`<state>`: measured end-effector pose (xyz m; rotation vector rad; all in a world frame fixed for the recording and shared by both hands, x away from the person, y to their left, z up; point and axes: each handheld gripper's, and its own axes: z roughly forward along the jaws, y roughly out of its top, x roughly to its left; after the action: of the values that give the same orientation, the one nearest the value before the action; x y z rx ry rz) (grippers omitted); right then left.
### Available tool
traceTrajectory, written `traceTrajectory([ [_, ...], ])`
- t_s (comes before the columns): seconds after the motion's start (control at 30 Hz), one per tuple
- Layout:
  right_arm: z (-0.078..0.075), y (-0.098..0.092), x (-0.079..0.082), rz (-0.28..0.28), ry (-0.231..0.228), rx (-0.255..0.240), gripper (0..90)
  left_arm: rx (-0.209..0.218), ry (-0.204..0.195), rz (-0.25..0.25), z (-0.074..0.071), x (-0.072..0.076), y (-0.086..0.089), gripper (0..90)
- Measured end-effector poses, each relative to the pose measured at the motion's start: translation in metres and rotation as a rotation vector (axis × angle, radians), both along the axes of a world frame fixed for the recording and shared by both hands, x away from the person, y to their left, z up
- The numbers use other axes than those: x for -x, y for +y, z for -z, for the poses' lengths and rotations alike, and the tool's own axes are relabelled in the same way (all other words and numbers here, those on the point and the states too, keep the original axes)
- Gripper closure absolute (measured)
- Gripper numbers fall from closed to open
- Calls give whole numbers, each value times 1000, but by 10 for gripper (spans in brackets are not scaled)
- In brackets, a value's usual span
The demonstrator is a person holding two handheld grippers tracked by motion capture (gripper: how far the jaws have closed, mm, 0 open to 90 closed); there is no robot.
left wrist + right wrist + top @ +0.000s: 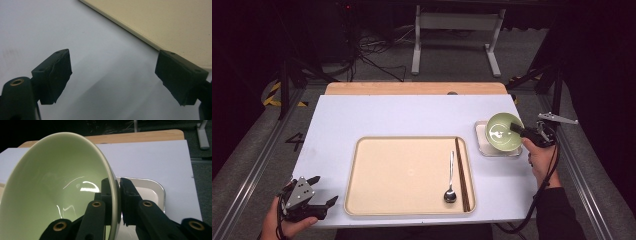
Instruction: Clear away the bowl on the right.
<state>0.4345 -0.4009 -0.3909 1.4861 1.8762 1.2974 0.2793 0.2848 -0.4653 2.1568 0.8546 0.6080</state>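
A pale green bowl (503,132) hangs tilted just above a small white dish (482,144) at the table's right. My right gripper (518,129) is shut on the bowl's rim, one jaw inside and one outside; the right gripper view shows the bowl (57,195) pinched between the pads, with my right gripper (117,195) over the white dish (152,195). On the beige tray (407,175) lie a metal spoon (450,180) and dark chopsticks (463,172). My left gripper (323,192) rests open at the table's near left corner; its jaws (112,77) stand wide apart over bare tabletop.
The white tabletop (402,117) extends behind the tray, with a wooden strip (412,88) along its far edge. A corner of the tray (162,22) lies just beyond my left gripper. Metal rails run along both sides of the table.
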Motion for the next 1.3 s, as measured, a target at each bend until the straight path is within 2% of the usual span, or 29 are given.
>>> traceTrajectory([
  [0.37,-9,15,4,-44,-28,-9,822,4,-3,-3,0,0,0,148],
  [0.73,-13,37,3,-86,-31,3,822,9,-12,-14,-1,0,3,147],
  [1.03,-17,71,-1,-146,-33,13,822,21,-22,-21,-2,0,4,147],
  [1.1,-16,86,-4,-172,-28,17,821,15,-22,-26,-2,0,6,148],
  [1.17,-16,90,-4,-177,-26,18,822,26,-21,-30,-2,0,7,148],
  [1.3,-14,112,-9,-215,-13,22,822,30,-22,-26,-2,0,6,148],
])
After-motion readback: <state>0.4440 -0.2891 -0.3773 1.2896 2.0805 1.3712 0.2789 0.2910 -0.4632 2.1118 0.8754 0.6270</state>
